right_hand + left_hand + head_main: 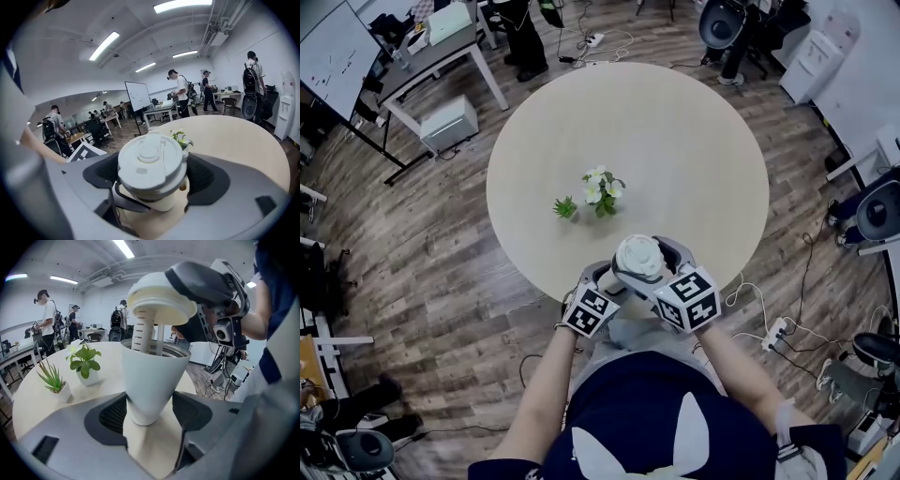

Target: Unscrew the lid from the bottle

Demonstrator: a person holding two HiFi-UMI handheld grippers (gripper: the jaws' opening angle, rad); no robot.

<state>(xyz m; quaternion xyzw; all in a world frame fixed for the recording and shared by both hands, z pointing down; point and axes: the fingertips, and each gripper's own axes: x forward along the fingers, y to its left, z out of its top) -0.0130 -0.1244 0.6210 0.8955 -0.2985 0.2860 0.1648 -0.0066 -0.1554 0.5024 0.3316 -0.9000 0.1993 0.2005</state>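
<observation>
Two hand-held grippers meet over the near edge of the round tabletop (675,141). The left gripper (150,412) is clamped on the narrow lower part of the white bottle (152,373), one dark pad on each side, and the bottle stands upright. The right gripper (152,177) has its jaws closed on the white lid (151,163), holding it by its rim from both sides.

In the left gripper view the lid is clear of the bottle's mouth. It sits raised and slightly tilted above the open rim, and a slotted tube (143,331) under it reaches down into the opening. Whether the bottle's base touches the tabletop I cannot tell. In the head view the lid hides the bottle below it.

Two small potted plants stand near the middle of the tabletop, well apart from the bottle: a spiky green plant (566,207) and, just beside it to the right, a white-flowered plant (602,190).

A wooden floor (441,272) surrounds the table, with a power strip (773,330) lying on it at the right and a whiteboard (333,47) at the far left. The right gripper view shows people (180,91) standing by desks beyond the table's far edge.
</observation>
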